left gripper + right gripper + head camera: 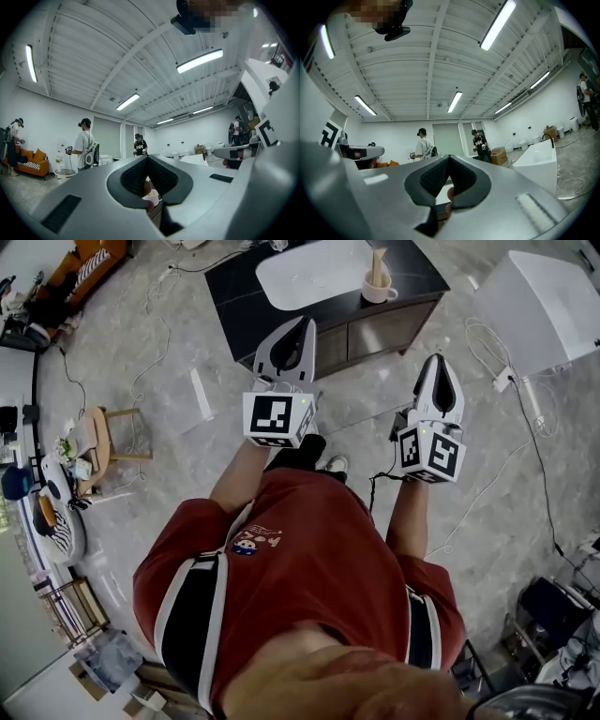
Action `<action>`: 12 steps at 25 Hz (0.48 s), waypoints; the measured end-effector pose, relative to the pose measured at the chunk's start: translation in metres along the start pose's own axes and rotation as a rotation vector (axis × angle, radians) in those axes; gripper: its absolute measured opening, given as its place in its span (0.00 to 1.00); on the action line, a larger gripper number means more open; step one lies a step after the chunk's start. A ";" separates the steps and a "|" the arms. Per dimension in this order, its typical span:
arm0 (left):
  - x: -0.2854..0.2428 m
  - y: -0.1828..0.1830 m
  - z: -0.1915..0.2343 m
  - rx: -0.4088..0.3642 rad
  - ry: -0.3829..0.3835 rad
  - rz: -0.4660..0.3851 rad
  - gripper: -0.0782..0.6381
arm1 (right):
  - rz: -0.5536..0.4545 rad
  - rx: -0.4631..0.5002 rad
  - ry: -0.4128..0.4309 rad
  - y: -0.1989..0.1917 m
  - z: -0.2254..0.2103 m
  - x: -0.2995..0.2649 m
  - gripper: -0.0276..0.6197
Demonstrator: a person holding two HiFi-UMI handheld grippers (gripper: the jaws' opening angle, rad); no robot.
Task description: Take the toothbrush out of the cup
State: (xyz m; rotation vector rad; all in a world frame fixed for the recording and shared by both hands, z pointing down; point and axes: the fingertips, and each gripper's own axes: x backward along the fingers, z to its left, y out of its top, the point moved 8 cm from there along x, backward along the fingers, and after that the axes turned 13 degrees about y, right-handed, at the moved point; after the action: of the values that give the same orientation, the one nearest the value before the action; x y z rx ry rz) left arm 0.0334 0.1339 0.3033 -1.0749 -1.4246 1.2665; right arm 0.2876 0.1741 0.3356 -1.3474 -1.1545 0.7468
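Left gripper point(307, 322) and right gripper point(438, 359) jaws clenched empty; the light, stiff toothbrush point(378, 265) looks best pinched on its handle above the cup point(380, 292).

red shirt point(314, 554) with black-and-white side stripes point(212, 615); grey left gripper point(307, 324) and right gripper point(439, 358) bear marker cubes point(277, 418).

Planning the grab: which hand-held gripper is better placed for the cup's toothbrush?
Probably the left hand-held gripper: the cup sits straight ahead of its shut jaws. The right hand-held gripper aims beside it.
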 end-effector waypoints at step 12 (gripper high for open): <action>-0.057 -0.014 0.005 0.027 0.013 -0.019 0.12 | 0.013 0.027 0.043 -0.011 -0.019 -0.062 0.06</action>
State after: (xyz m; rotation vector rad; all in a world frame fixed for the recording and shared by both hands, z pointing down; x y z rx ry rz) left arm 0.0393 0.0758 0.3123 -1.0475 -1.4013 1.2602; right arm 0.2842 0.1086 0.3369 -1.3430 -1.0990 0.7371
